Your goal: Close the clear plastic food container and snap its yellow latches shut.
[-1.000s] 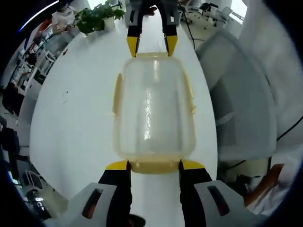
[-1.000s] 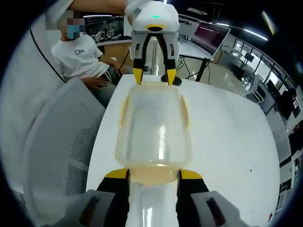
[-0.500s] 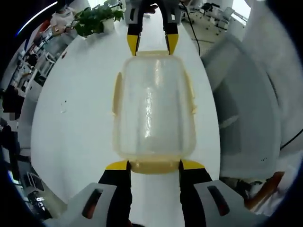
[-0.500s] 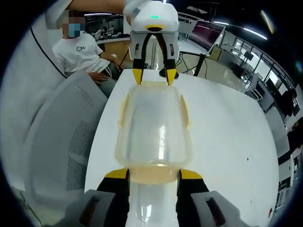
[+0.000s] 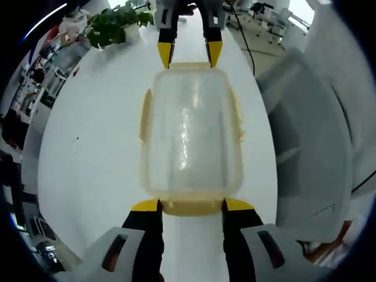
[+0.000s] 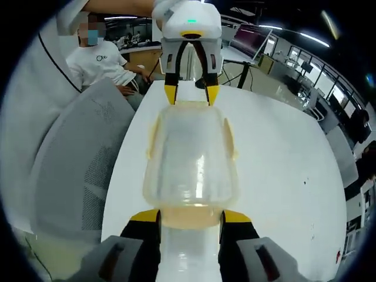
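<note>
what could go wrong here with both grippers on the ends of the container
The clear container is caught only by its yellow end latches: the left gripper at one, the right gripper opposite. Uneven squeezing might tilt or drop it. The side latches look unsnapped, so the lid may not be sealed.

I see the clear plastic food container (image 5: pixel 191 135) lying lengthwise on the white table (image 5: pixel 94 147), its frosted lid (image 6: pixel 192 155) seated on top. Its yellow latches (image 5: pixel 191 207) sit at each short end and along both long sides, the side ones flared slightly outward.
</note>
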Motion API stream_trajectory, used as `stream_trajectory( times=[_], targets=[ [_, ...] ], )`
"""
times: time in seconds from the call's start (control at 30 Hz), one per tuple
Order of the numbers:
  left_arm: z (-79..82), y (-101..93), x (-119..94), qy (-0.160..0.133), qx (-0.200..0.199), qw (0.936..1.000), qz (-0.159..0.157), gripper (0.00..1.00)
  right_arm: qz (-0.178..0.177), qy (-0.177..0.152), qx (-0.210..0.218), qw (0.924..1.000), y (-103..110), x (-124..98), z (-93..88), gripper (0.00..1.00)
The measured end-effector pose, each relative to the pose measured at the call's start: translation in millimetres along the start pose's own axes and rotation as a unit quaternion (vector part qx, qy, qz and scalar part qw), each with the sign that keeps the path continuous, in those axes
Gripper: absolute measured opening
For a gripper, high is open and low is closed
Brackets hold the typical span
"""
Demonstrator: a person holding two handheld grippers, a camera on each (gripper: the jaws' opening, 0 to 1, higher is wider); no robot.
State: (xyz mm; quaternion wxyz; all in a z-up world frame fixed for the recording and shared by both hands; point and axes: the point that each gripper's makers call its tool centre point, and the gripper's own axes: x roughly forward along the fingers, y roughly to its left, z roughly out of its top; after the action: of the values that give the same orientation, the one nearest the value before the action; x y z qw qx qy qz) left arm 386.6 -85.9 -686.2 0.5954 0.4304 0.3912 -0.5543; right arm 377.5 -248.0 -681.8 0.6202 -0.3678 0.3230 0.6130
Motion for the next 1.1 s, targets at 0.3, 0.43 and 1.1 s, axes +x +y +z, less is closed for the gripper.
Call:
stream_trajectory(
  times=[0.3, 0.43, 1.1],
  targets=[
    [26.9, 5.3, 16.0, -0.004, -0.002, 1.0000, 0.001, 0.36, 0.000, 0.007, -0.004, 1.0000, -6.7, -12.3, -29.8, 0.37],
    [37.0, 5.1, 23.1, -0.003, 0.000, 1.0000, 0.000, 0.36, 0.001, 0.009, -0.004, 1.0000, -6.3, -16.4, -39.2, 0.37],
    [74.4, 8.5, 60.1, 0.001, 0.003, 1.0000, -0.006, 0.37, -0.001, 0.025, -0.005, 0.9997, -10.8, -26.3, -88.6, 0.37]
  ],
)
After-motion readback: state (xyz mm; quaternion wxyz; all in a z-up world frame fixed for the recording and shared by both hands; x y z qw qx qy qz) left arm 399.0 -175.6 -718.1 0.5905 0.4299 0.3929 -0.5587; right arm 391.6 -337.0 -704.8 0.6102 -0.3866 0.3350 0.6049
